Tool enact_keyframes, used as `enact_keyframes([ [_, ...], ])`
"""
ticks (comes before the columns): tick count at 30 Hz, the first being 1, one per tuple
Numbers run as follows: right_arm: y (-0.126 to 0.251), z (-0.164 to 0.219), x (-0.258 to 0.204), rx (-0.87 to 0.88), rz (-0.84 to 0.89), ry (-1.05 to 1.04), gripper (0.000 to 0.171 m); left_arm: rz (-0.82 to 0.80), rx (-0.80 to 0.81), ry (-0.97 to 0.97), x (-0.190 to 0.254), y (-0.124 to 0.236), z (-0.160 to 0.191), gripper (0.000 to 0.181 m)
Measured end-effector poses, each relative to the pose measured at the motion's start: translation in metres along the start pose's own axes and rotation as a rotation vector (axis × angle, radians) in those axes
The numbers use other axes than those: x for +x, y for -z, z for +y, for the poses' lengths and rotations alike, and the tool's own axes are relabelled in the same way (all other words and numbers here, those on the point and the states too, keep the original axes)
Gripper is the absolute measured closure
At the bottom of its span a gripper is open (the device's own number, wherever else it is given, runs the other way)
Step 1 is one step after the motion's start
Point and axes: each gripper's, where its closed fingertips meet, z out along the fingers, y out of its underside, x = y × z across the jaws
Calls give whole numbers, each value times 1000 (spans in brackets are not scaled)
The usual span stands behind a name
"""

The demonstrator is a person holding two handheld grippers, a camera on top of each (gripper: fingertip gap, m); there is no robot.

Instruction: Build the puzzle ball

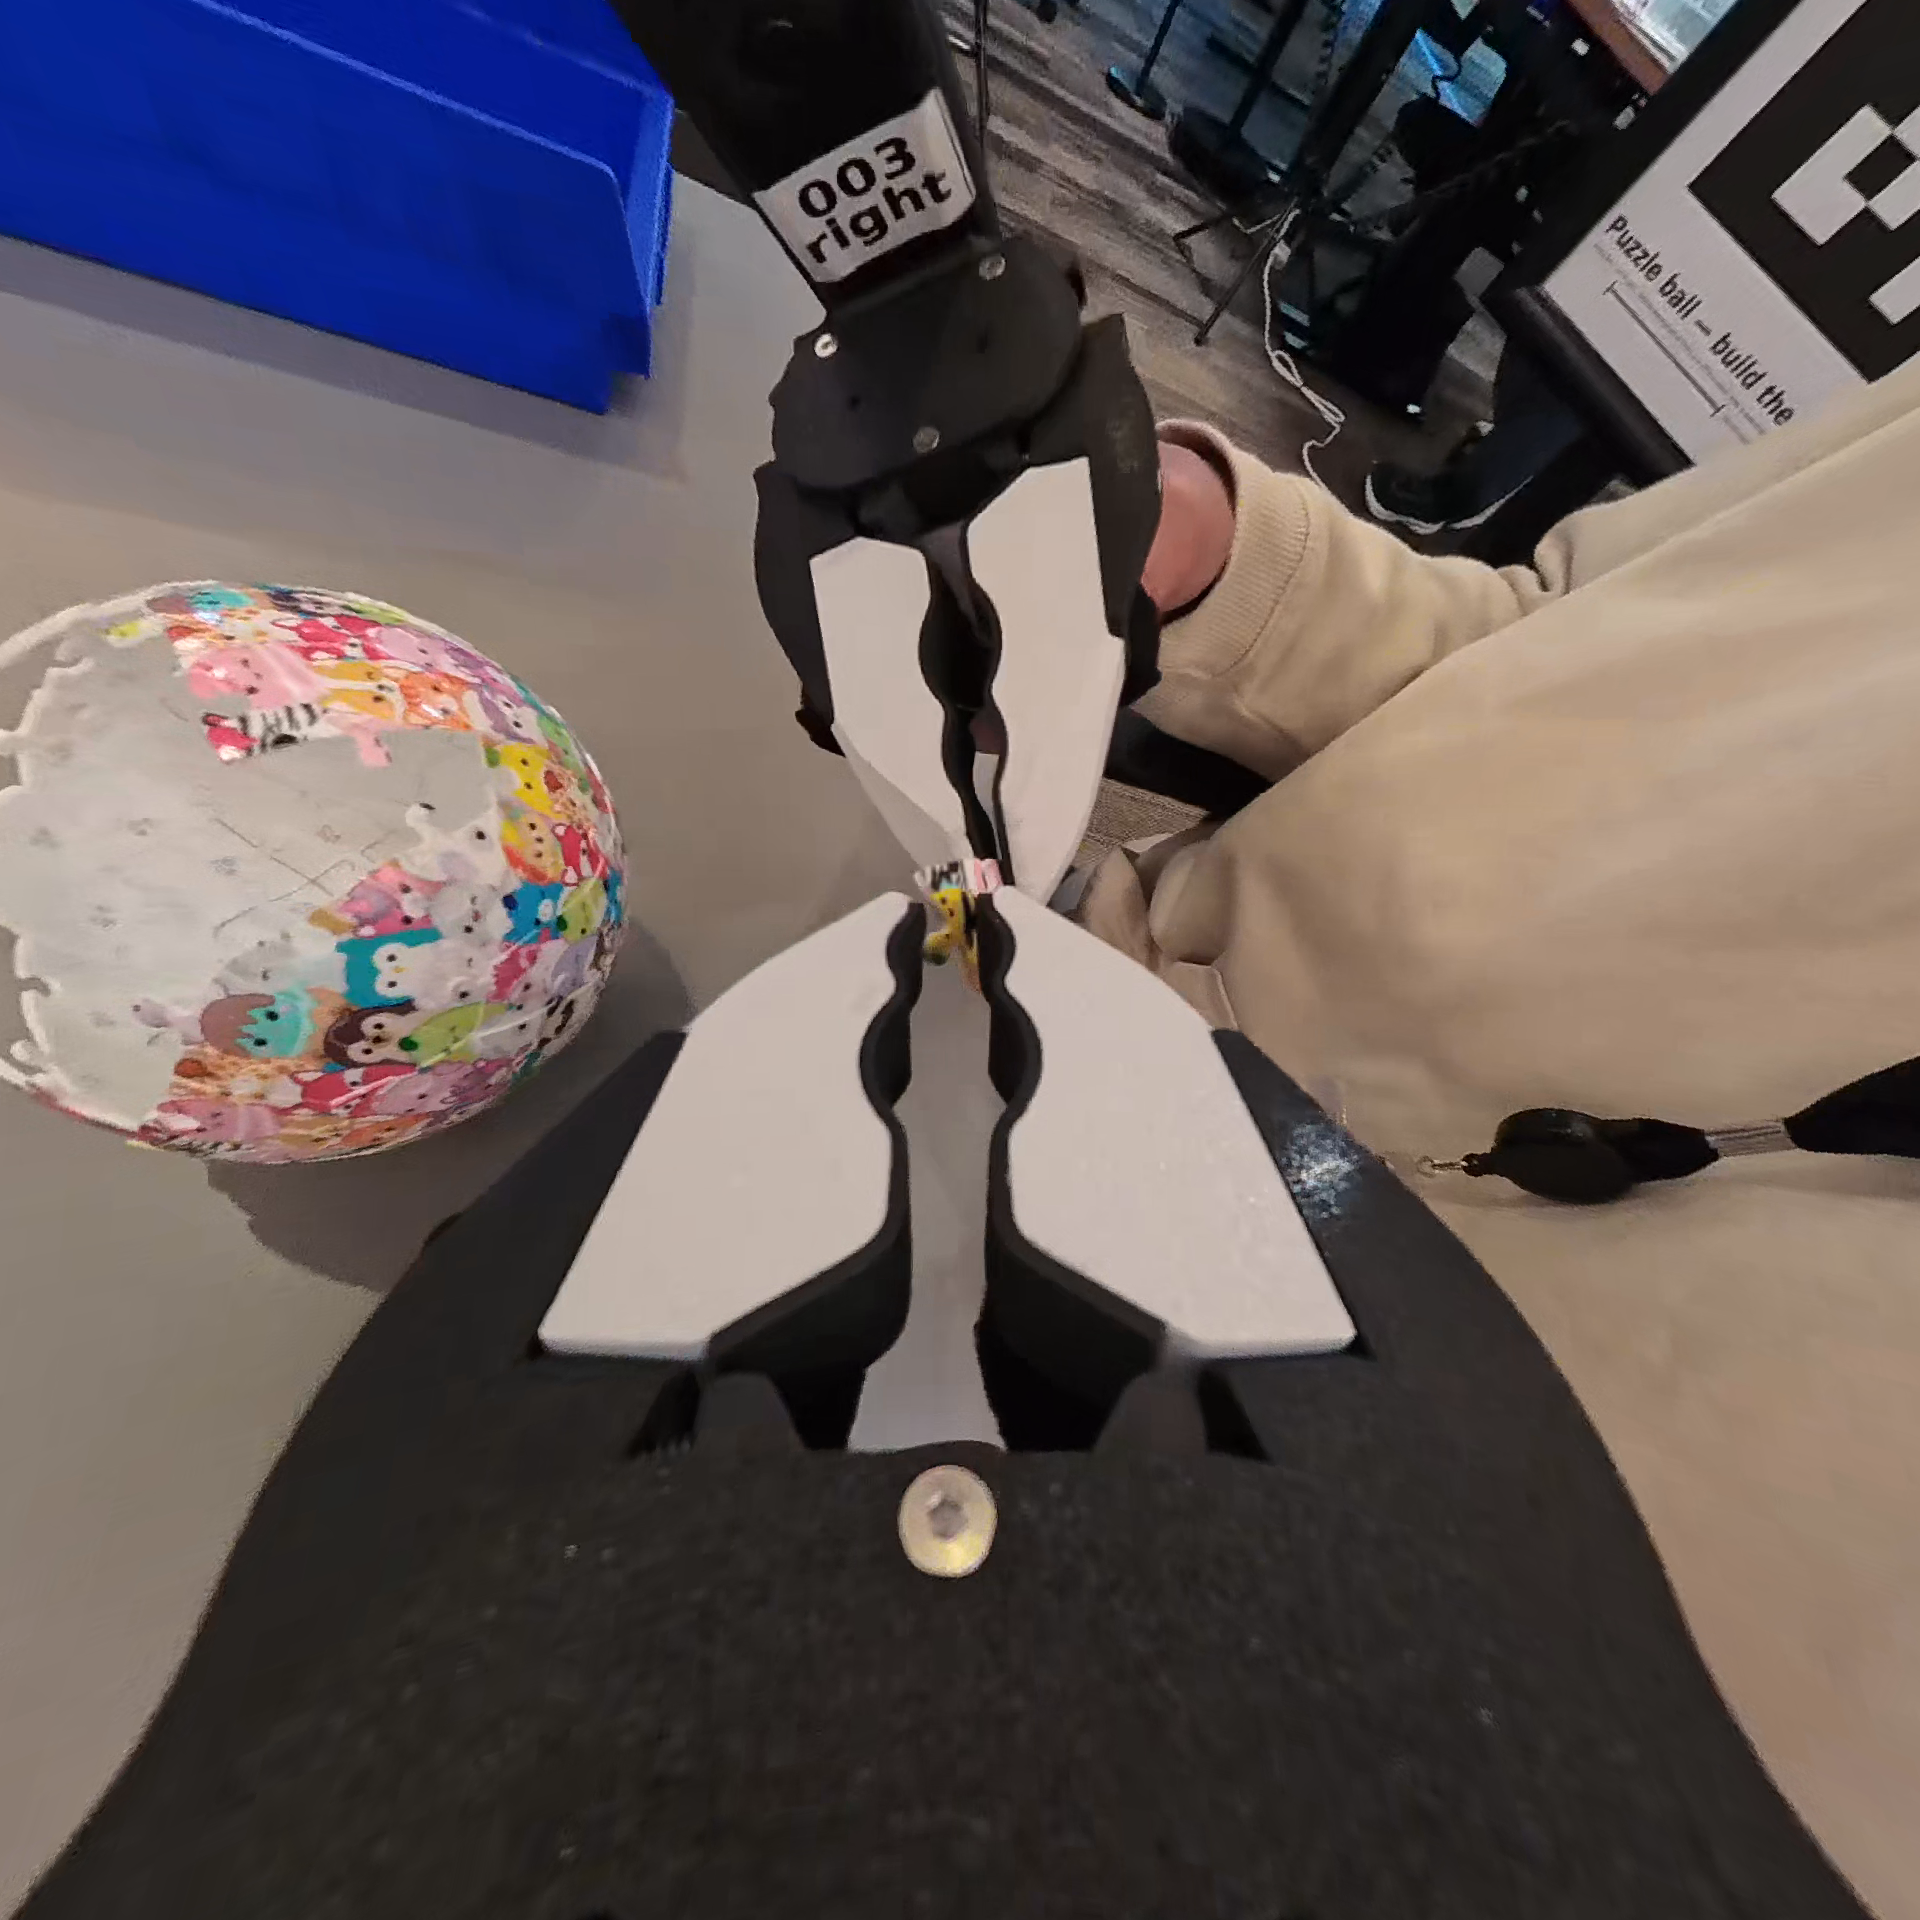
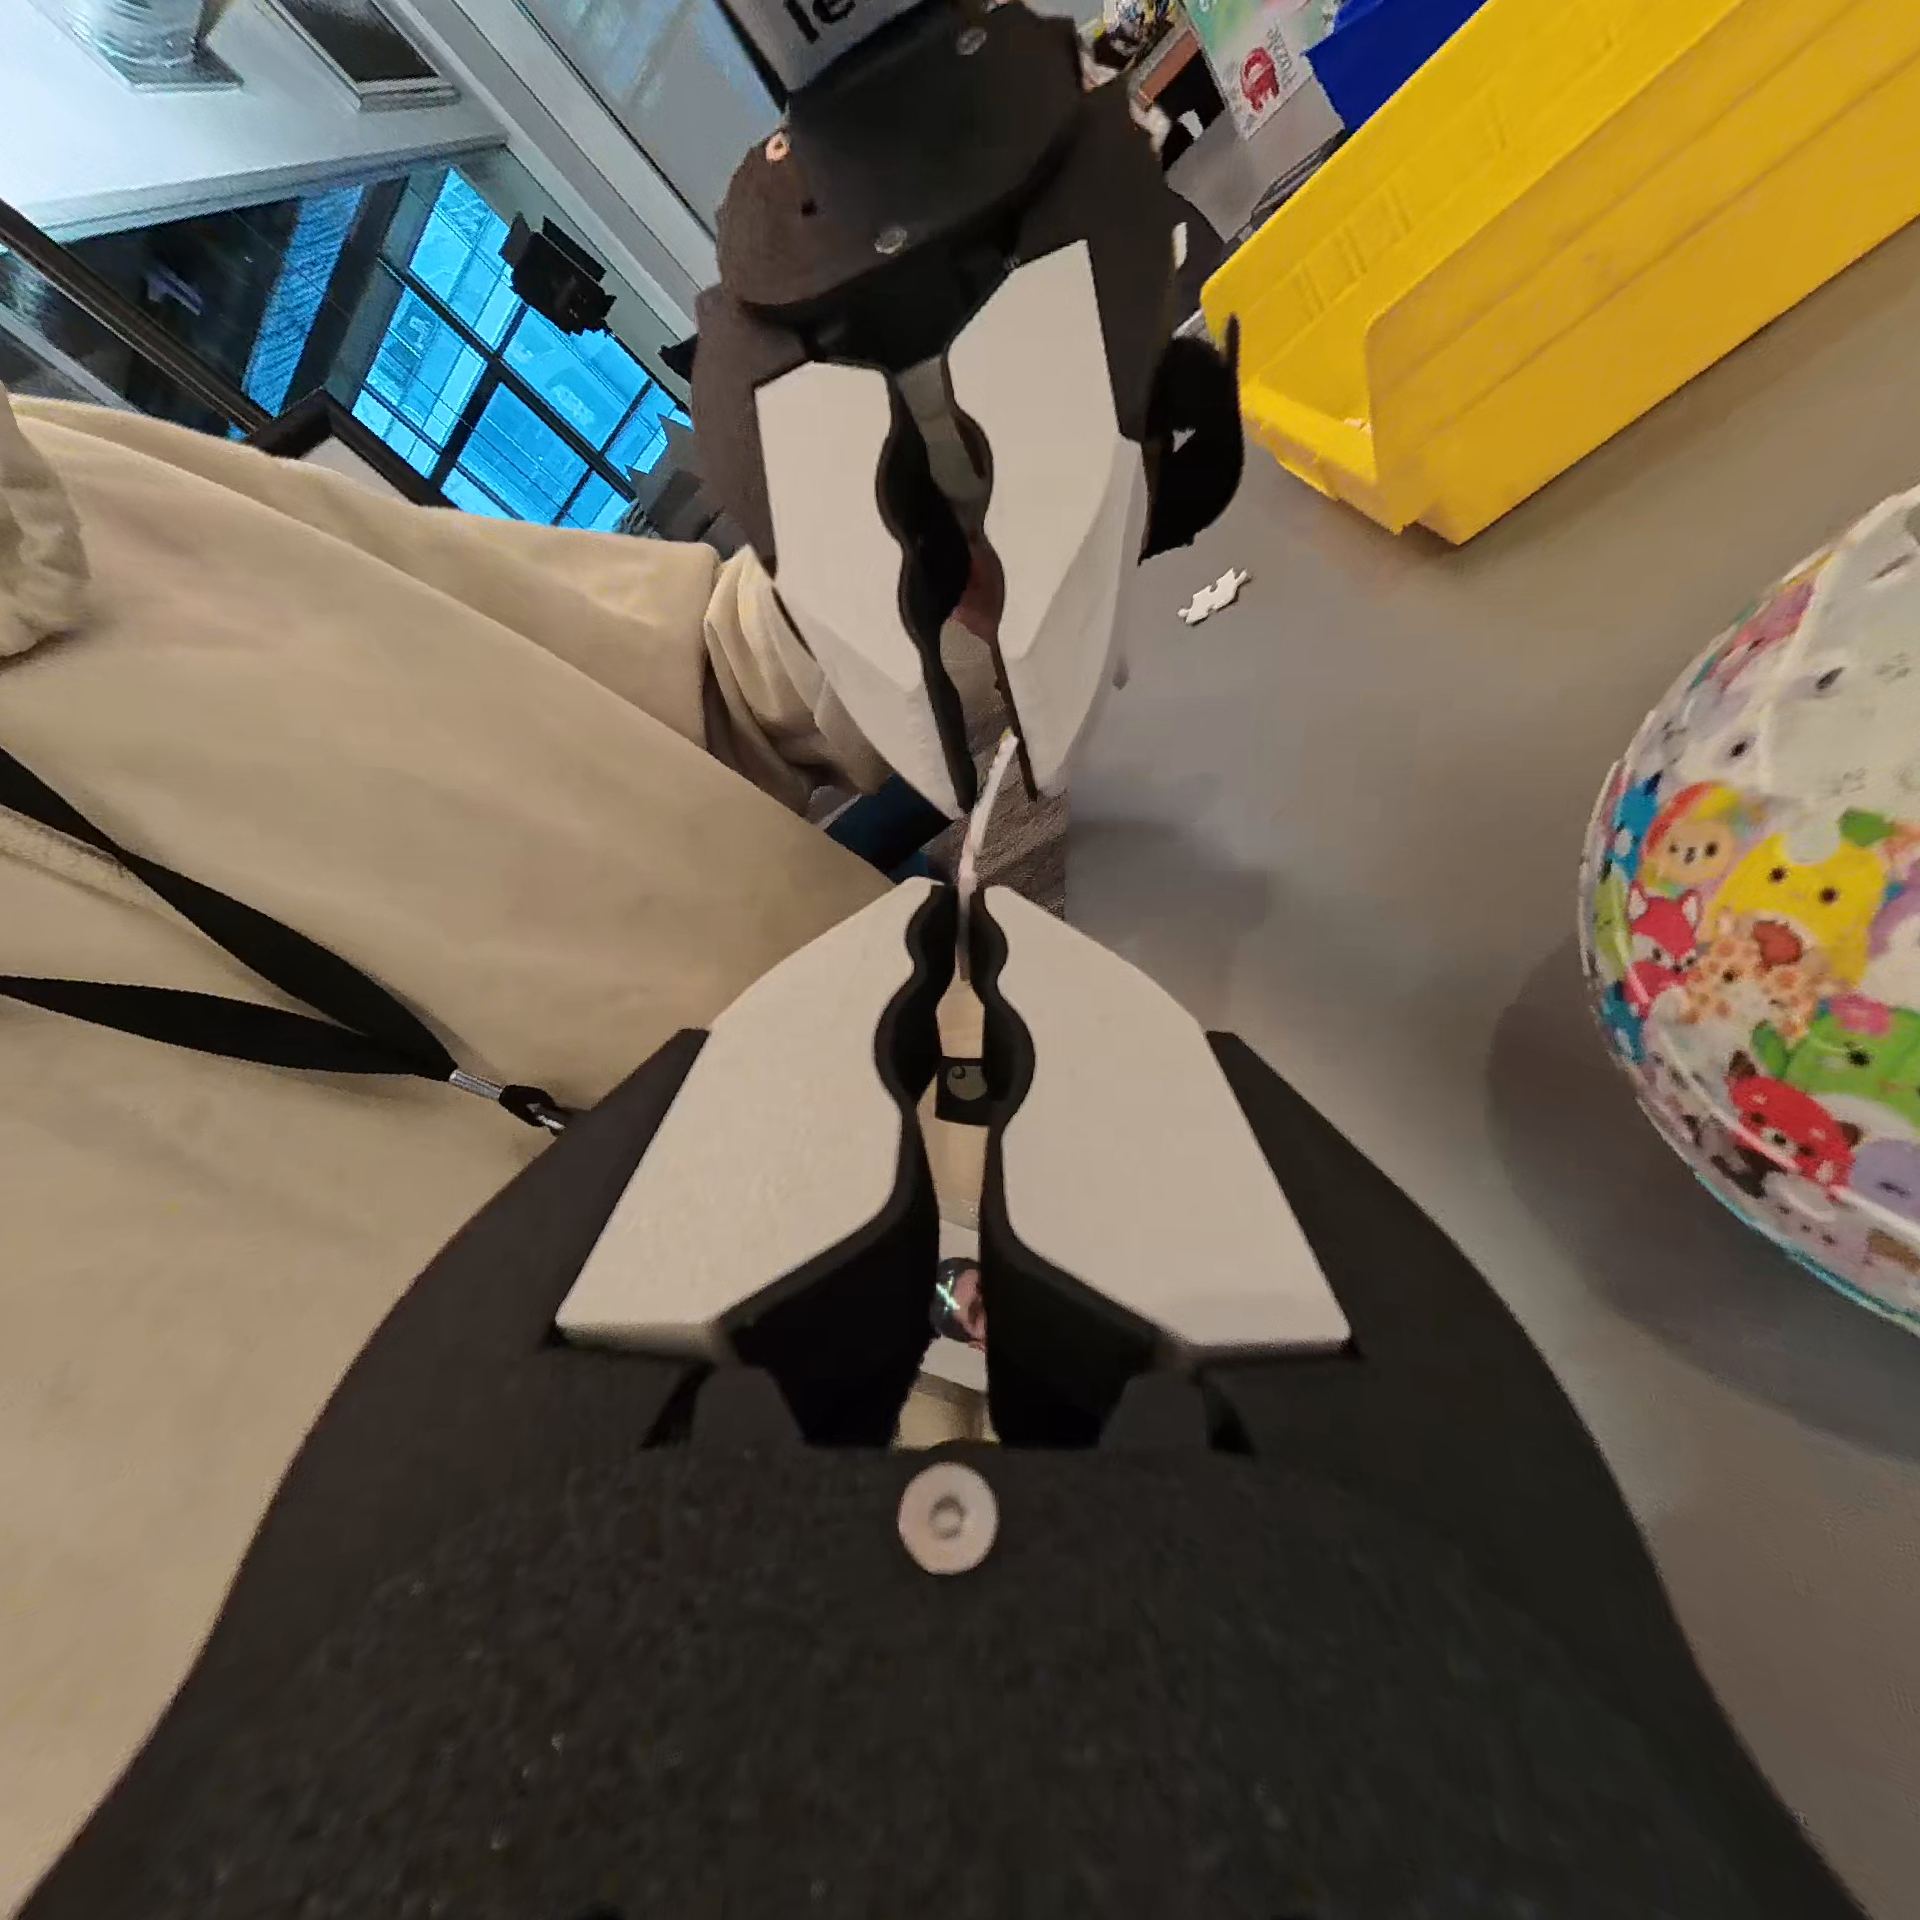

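Puzzle piece (image 1: 954, 914) sits pinched between both your claws, tip to tip. Left claw (image 1: 951, 925) and right claw (image 2: 964, 914) are each clamped on it. Puzzle ball (image 1: 301, 873) rests apart on the tabletop (image 1: 644, 644).

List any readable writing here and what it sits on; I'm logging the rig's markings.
I don't copy wording; here is what bears it.
White label on the right gripper: legible print.
White sign with a black-and-white marker: legible line.
Label on the left gripper: cut off, unreadable.

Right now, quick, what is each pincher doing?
Left gripper: closed, pinching one end of a puzzle piece.
Right gripper: closed on the same piece, tip to tip with the left one.
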Motion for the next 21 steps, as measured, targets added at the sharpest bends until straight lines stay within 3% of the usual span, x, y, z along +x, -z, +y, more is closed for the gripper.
enact_keyframes([
  [3,2,-4,6,48,31,42,167,44,-8,60,-1,2,-3,177],
  [7,22,-17,23,179,187,123,147,46,12,168,-21,11,-15,180],
  [12,57,-11,45,266,487,290,150,77,42,351,-63,24,-45,180],
  [21,68,0,48,286,550,340,156,193,-59,460,-95,7,-42,180],
])
